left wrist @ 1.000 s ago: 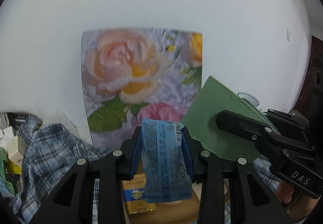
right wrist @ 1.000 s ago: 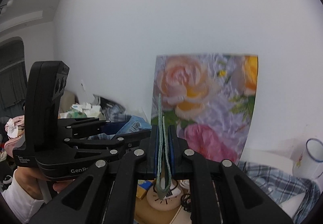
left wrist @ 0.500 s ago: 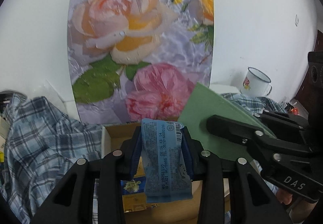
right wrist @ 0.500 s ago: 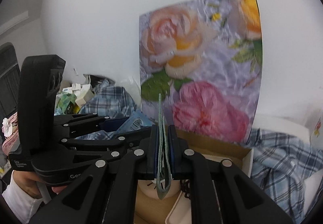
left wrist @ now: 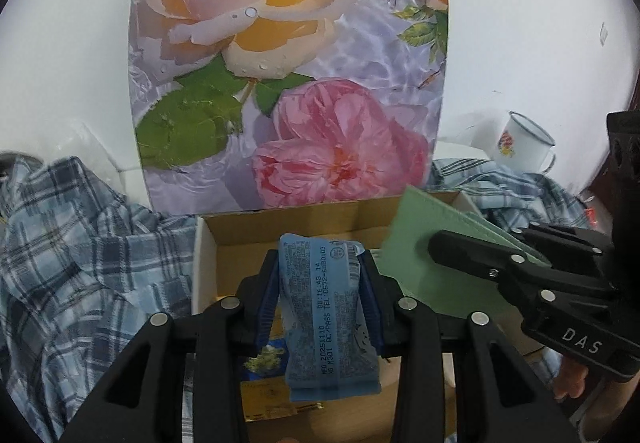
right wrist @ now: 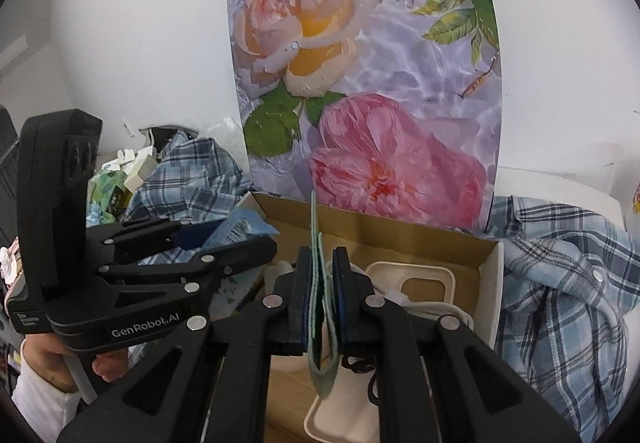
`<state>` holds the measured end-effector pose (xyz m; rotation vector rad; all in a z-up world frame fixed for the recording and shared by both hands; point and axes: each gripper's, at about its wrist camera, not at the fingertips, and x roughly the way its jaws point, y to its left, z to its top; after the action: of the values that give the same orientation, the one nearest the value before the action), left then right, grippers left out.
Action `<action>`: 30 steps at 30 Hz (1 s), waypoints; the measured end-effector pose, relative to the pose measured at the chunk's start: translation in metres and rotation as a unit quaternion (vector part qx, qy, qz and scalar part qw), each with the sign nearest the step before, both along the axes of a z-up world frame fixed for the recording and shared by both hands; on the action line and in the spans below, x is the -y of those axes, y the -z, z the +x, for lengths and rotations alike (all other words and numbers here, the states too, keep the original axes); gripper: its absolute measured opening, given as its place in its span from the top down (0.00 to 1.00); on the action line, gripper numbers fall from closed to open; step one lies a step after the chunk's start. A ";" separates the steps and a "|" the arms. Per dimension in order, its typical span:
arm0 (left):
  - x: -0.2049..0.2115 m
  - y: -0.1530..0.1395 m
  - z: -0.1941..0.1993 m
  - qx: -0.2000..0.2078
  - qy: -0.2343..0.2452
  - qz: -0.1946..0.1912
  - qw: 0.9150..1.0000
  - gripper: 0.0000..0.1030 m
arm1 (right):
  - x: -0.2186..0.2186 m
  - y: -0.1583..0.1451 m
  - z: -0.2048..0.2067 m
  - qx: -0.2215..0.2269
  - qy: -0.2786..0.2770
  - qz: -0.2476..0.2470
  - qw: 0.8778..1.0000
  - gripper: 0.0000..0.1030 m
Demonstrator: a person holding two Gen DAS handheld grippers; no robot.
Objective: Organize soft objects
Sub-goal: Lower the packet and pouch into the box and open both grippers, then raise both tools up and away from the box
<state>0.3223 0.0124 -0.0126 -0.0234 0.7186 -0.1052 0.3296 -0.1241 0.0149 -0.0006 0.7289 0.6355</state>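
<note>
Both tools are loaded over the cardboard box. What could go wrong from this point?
The left tool is opening on the blue packet, which could drop crooked onto the yellow-blue pack below. The green folded pad, pinched in the right tool, may snag the cream lidded container underneath it.

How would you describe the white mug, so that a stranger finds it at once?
Start at the big rose picture leaning on the white wall. Look to its right, past the plaid shirt, to the enamel mug beside the wall. It alone is white with a dark rim and a small flower print.
</note>
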 end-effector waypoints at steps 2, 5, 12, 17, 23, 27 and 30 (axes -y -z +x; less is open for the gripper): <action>-0.001 0.000 0.001 0.004 -0.010 0.010 1.000 0.22 | -0.001 0.000 0.000 -0.002 0.003 -0.004 1.000 0.90; -0.004 -0.001 0.000 0.014 -0.025 0.014 0.999 0.00 | 0.000 -0.002 -0.001 0.005 0.015 -0.020 1.000 0.84; -0.013 -0.003 0.002 0.015 -0.041 0.016 0.999 0.00 | 0.017 -0.013 -0.002 0.024 0.049 0.010 0.998 0.06; -0.007 -0.004 -0.001 0.021 -0.037 0.024 0.999 0.00 | 0.017 -0.018 -0.004 0.037 0.050 0.002 0.998 0.00; -0.007 -0.014 -0.006 0.040 -0.053 0.032 0.997 0.00 | 0.016 -0.020 -0.005 0.044 0.047 -0.004 0.998 0.00; -0.007 -0.025 -0.011 0.058 -0.062 0.043 0.995 0.00 | 0.016 -0.026 -0.010 0.062 0.050 -0.003 0.997 0.00; -0.009 -0.036 -0.016 0.072 -0.061 0.031 0.995 0.00 | 0.018 -0.034 -0.015 0.076 0.049 0.007 0.996 0.00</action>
<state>0.3058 0.0217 0.0236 -0.0011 0.5753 0.0323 0.3146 -0.1419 0.0492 0.0005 0.5731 0.5404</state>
